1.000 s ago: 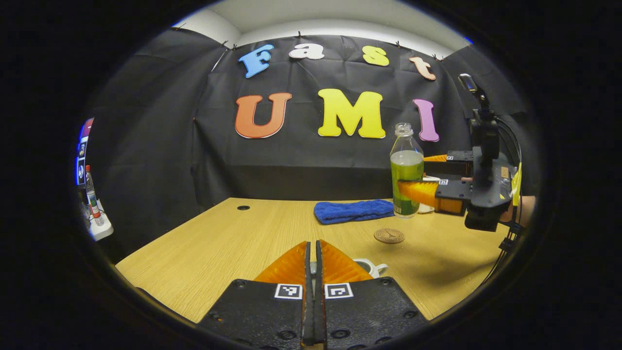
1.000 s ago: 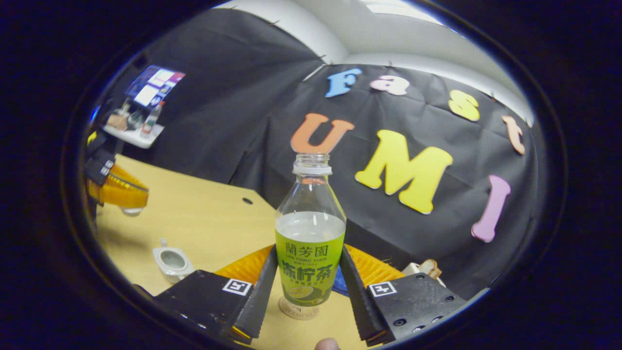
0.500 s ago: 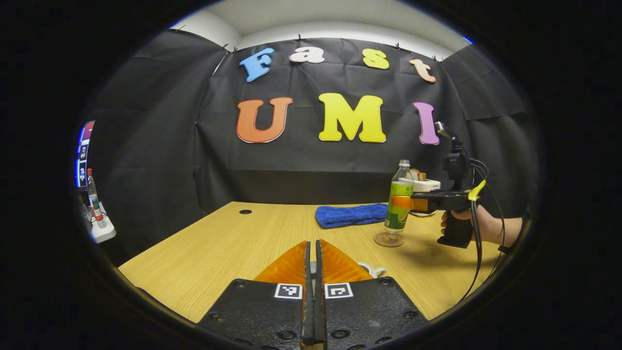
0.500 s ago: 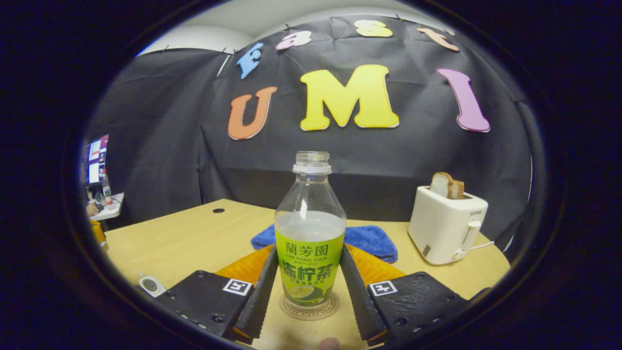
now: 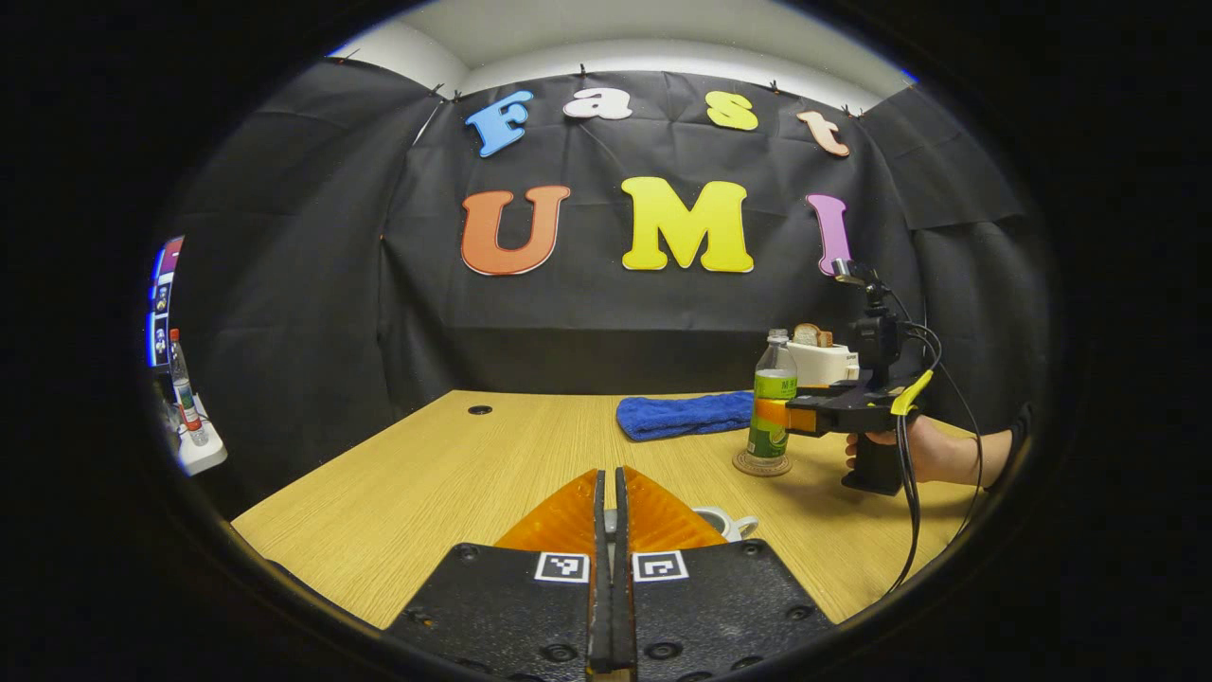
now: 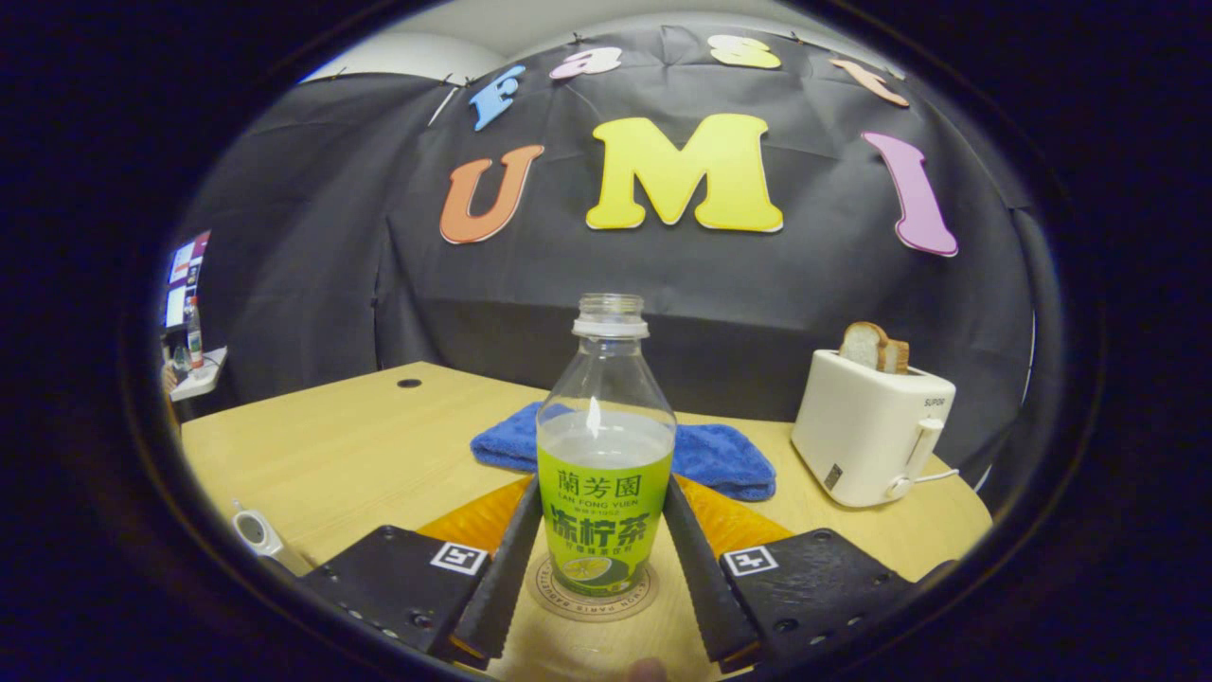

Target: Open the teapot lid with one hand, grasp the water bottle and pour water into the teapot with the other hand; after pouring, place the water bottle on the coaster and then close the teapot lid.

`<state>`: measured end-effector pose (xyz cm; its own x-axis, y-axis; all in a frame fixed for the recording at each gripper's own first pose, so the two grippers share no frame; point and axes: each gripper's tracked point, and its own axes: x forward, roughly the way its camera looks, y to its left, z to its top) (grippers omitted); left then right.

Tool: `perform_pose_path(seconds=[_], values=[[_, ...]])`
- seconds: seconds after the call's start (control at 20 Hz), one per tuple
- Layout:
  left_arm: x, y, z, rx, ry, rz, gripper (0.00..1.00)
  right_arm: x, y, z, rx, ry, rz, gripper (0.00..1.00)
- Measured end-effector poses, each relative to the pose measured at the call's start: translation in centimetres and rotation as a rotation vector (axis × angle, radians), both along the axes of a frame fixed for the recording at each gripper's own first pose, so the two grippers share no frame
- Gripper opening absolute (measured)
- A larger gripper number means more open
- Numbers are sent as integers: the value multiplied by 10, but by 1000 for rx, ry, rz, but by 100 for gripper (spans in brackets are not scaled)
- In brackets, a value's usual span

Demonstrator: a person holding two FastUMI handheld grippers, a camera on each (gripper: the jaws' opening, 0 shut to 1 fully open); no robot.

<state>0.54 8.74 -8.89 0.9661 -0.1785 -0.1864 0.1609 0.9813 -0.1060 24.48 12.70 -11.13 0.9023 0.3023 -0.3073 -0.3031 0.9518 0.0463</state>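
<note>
The water bottle (image 6: pixel 606 474), uncapped with a green label and partly full, stands upright on the round coaster (image 6: pixel 592 601). My right gripper (image 6: pixel 603 493) is shut on it, one finger pressing each side of the label. In the left gripper view the bottle (image 5: pixel 772 407) sits on the coaster (image 5: pixel 760 464) at the right, held by the right gripper (image 5: pixel 772 415) and a hand (image 5: pixel 914 450). My left gripper (image 5: pixel 611 483) is shut on a small pale piece, the teapot lid, above the table. The white teapot (image 5: pixel 724 521) peeks out behind its right finger; the teapot (image 6: pixel 256 530) also shows low left.
A blue cloth (image 5: pixel 677 415) lies behind the coaster. A white toaster (image 6: pixel 871 426) holding bread stands at the back right. The wooden table (image 5: pixel 454 474) has a small cable hole (image 5: pixel 479 409). A side shelf (image 5: pixel 194 445) with a bottle sits far left.
My right gripper carried the bottle down and away from the teapot, and it now stands on the coaster. My left gripper has stayed in place, shut.
</note>
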Motion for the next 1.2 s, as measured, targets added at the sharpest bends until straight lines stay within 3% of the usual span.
perform_pose_path(seconds=[0.1,0.15,0.45,0.55,0.7,0.95,1.2], values=[[0,-3,1,-2,-2,0,3,-3,0,0,15,6,1,86],[0,-4,1,-3,-4,0,3,-6,-1,2,21,8,-1,99],[7,-28,6,1,-27,5,3,-60,-56,49,27,-74,-30,99],[12,-39,7,17,-40,-2,2,-84,-90,64,-20,-132,-76,96],[24,-50,13,-15,-73,18,3,-117,-132,81,-53,-204,-139,99],[43,-65,3,-44,-58,17,3,-162,-175,69,-70,-211,-222,96],[50,-72,-17,-53,-24,13,3,-175,-198,50,-40,-170,-286,95]])
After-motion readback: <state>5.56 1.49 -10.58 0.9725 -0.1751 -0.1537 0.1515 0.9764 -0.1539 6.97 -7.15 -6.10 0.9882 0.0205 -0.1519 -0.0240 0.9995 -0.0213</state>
